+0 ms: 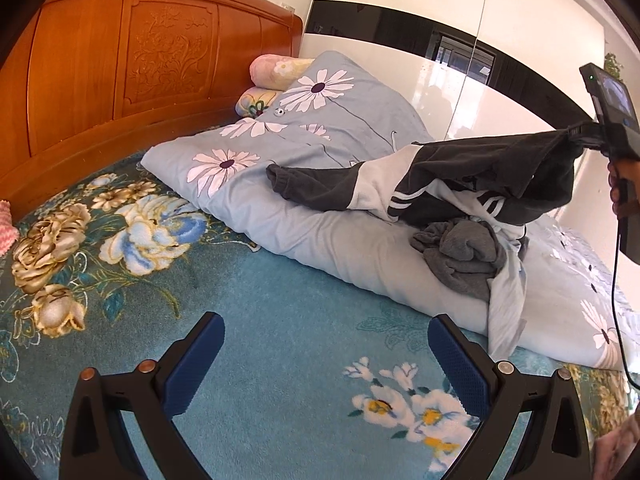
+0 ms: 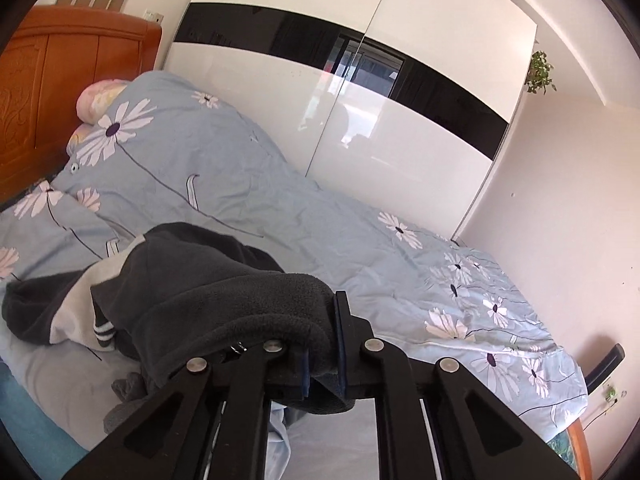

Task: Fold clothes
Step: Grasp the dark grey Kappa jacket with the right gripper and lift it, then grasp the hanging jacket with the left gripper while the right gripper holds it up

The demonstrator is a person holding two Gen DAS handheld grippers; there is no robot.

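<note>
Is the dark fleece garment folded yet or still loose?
Loose. The dark fleece garment hangs crumpled from the shut right gripper, sleeve trailing on the duvet. The left gripper is open, empty.

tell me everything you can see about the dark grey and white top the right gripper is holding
The dark grey and white top looks like soft fleece: charcoal body with pale panels and thin white stripes. The right gripper is shut on one edge and holds it up, so it hangs stretched and crumpled, not flat. One dark cuffed sleeve trails onto the blue daisy-print duvet. Its lower folds rest on a heap of other grey and light clothes. The left gripper is open and apart from it.
</note>
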